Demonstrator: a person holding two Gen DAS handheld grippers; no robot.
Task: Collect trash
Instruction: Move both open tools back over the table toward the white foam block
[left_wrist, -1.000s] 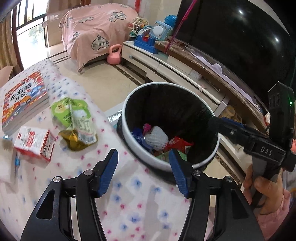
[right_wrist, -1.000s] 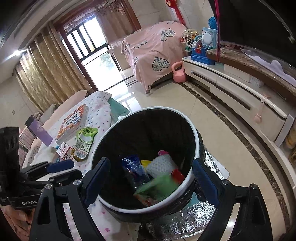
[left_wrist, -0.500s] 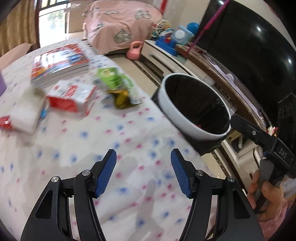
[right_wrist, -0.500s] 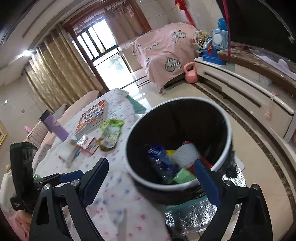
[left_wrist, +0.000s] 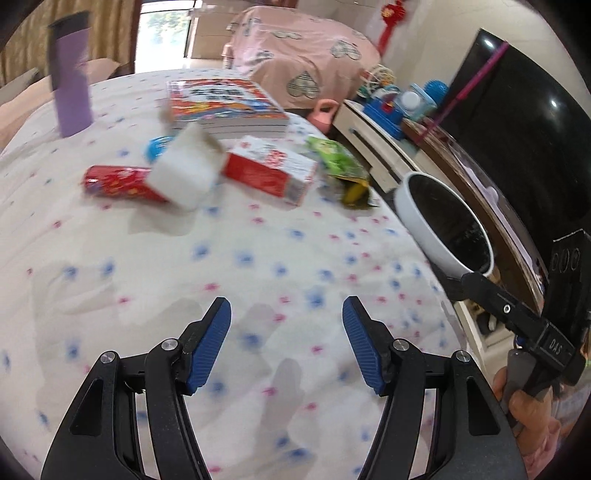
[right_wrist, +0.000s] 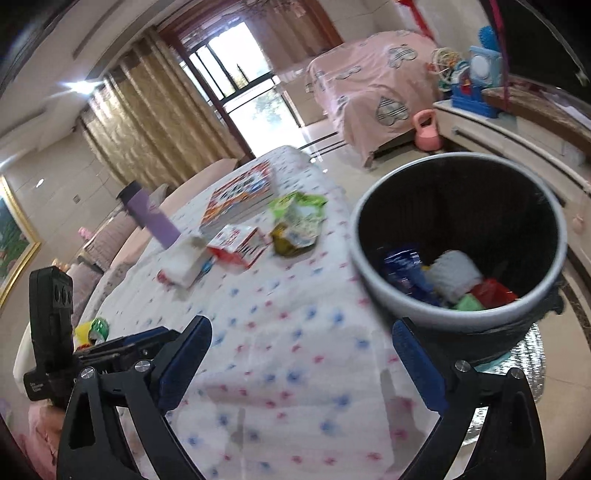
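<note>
Over the dotted worktop (left_wrist: 280, 258) I hold both tools empty: my left hand-held gripper (left_wrist: 287, 345) has its jaws apart, and my right hand-held gripper (right_wrist: 301, 367) is spreading wider, nothing between them. Ahead lie a red-and-white carton (left_wrist: 271, 170), a white box (left_wrist: 186, 171) and a green wrapper (left_wrist: 338, 157). Off the worktop's right edge stands the bin (right_wrist: 458, 236), partly filled.

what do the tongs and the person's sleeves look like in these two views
Both are black plastic frames with silver screws and ribbed blue pads: the left tongs and the right tongs. Seen from the left camera, the right one's body bears white letters "DAS". The left one's upright black block shows three round holes. The right hand wears a pink sleeve.
</note>
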